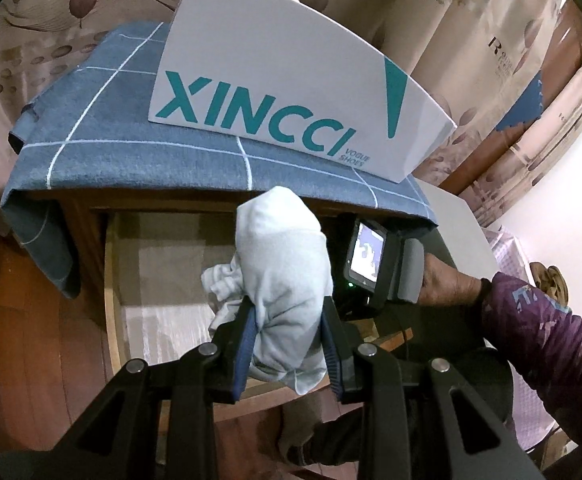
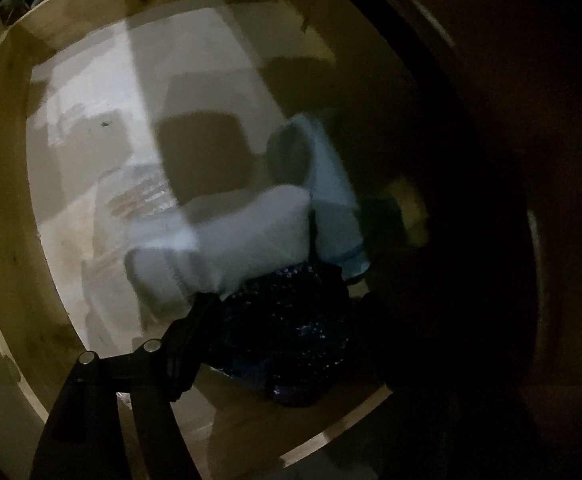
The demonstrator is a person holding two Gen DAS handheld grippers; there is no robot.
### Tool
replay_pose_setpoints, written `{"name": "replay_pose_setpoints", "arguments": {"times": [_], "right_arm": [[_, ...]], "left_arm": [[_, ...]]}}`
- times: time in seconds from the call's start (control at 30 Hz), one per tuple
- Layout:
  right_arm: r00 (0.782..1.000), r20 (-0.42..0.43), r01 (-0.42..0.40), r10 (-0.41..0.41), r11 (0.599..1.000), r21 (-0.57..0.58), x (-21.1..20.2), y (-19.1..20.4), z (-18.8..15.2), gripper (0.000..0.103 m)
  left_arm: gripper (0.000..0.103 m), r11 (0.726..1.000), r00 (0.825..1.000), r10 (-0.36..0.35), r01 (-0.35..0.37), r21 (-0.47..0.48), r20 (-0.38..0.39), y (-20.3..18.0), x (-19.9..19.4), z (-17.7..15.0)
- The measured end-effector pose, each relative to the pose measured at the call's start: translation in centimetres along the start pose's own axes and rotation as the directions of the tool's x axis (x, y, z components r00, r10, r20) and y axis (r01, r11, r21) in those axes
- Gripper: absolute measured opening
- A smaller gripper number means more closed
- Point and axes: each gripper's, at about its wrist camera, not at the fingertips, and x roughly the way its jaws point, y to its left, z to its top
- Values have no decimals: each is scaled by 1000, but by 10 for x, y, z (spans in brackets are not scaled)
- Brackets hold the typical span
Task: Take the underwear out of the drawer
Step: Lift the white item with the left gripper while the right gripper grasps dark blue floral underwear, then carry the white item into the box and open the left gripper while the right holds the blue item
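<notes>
My left gripper is shut on a bundle of pale blue-white underwear and holds it above the open wooden drawer. The right gripper unit with its screen reaches into the drawer on the right. In the dim, blurred right wrist view my right gripper is inside the drawer. A dark speckled garment lies between its fingers, with white and pale blue underwear just beyond. Only the left finger shows clearly; the right one is lost in shadow.
A white XINCCI shoe box stands on a blue checked cloth covering the cabinet top. Floral curtain and paper bags stand behind. A person's sleeved arm comes in from the right. Wooden floor lies at the left.
</notes>
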Motion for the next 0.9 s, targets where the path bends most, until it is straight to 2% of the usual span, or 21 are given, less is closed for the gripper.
{"name": "replay_pose_setpoints", "arguments": {"times": [0.13, 0.23, 0.43, 0.6, 0.77, 0.9], "right_arm": [[999, -40, -25, 25, 1000, -13, 13, 7, -4, 39], [999, -42, -24, 24, 1000, 6, 10, 10, -3, 28], [997, -6, -71, 71, 997, 41, -25, 23, -11, 25], [991, 71, -121, 113, 986, 118, -71, 16, -19, 25], [969, 189, -205, 159, 945, 254, -114, 4, -19, 25], [940, 295, -274, 169, 892, 360, -141, -4, -9, 25]], "left_arm": [[31, 1000, 1000, 4, -4, 0, -4, 0, 0, 0], [31, 1000, 1000, 9, -9, -1, -1, 1, -1, 1], [31, 1000, 1000, 12, -12, -9, 12, 6, -6, 0], [31, 1000, 1000, 13, -13, -3, 22, 5, -9, -1], [31, 1000, 1000, 15, -15, 2, 28, 6, -10, -2], [31, 1000, 999, 20, -20, 2, 38, 8, -14, -3]]}}
